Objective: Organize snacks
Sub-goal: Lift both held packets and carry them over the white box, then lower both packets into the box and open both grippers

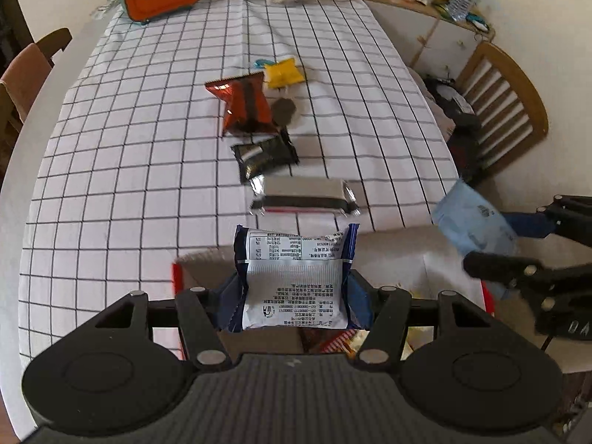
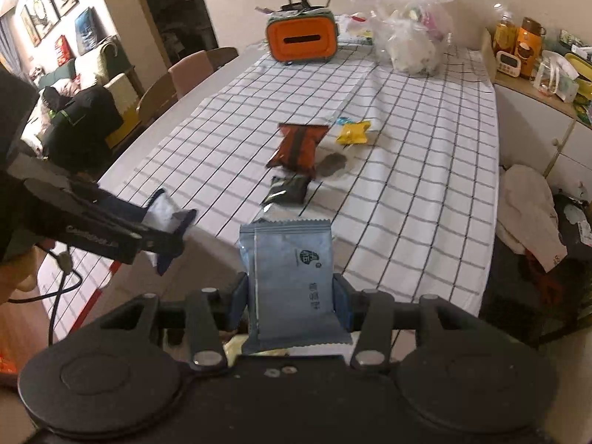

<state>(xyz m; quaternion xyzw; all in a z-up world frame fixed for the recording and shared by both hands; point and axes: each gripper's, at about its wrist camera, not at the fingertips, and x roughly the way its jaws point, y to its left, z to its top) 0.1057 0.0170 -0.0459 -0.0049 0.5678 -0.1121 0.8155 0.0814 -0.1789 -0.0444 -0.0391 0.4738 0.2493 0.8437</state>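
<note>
left gripper (image 1: 296, 296) clamps white-navy packet (image 1: 294, 277) | right gripper (image 2: 292, 310) clamps blue packet (image 2: 292, 281) | box (image 1: 259, 340) directly below both (likely drop target)

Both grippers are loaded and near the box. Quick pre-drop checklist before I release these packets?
1. Left gripper shut on white and navy packet: ok.
2. Right gripper shut on light blue packet: ok.
3. Box under left packet: ok.
4. Box under right packet: cannot tell.
5. Grippers apart from each other: ok.
6. Snacks left on the tablecloth, including silver bar and red packet: not ok.
</note>
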